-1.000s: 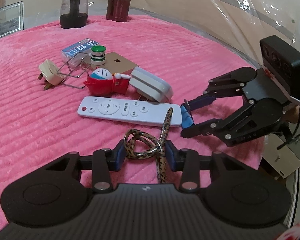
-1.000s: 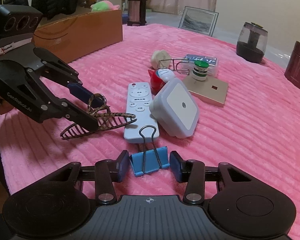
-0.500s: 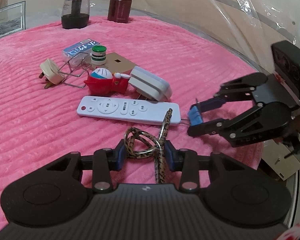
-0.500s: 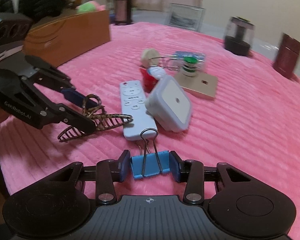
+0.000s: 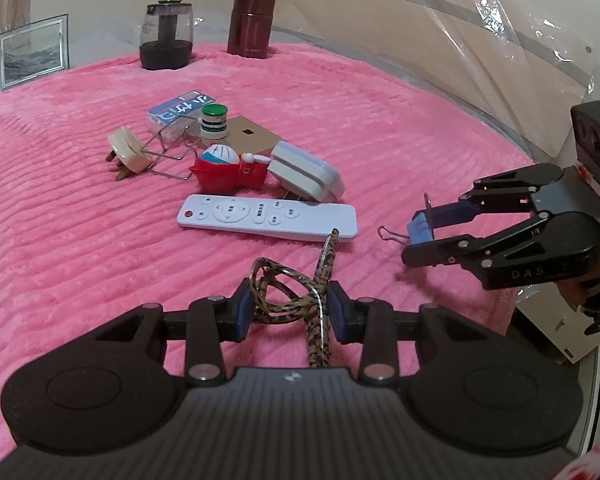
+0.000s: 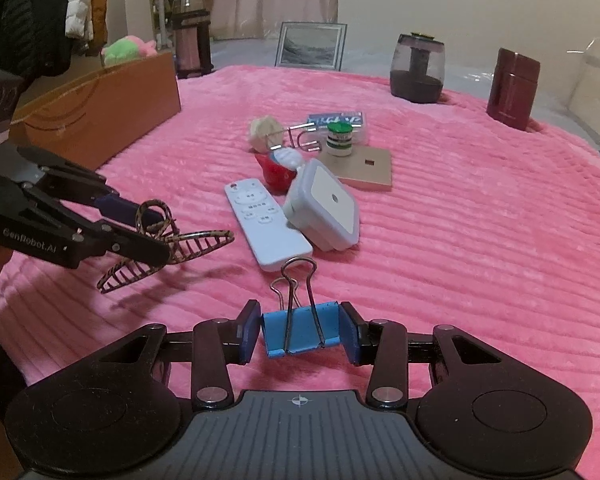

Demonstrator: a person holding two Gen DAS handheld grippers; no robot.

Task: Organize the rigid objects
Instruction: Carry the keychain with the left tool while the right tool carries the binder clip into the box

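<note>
My left gripper (image 5: 287,307) is shut on a leopard-print hair claw clip (image 5: 296,300) and holds it above the pink blanket; it also shows in the right wrist view (image 6: 168,240). My right gripper (image 6: 299,332) is shut on a blue binder clip (image 6: 300,330), held off the blanket; it shows in the left wrist view (image 5: 420,228) at the right. Ahead lie a white remote (image 5: 268,220), a white plug-in night light (image 5: 306,174), a red toy figure (image 5: 228,168), a green-capped jar (image 5: 214,122), a tan square plate (image 5: 248,138), a blue packet (image 5: 180,108) and a cream plug (image 5: 128,154).
A wire clip (image 5: 168,152) lies by the plug. A dark jar (image 5: 166,42), a maroon canister (image 5: 250,26) and a picture frame (image 5: 32,56) stand at the back. A cardboard box (image 6: 100,112) stands at the left edge of the pink blanket (image 6: 460,240).
My right gripper has pulled back to the right and away from the remote with the binder clip. My left gripper has lifted slightly with the hair clip.
</note>
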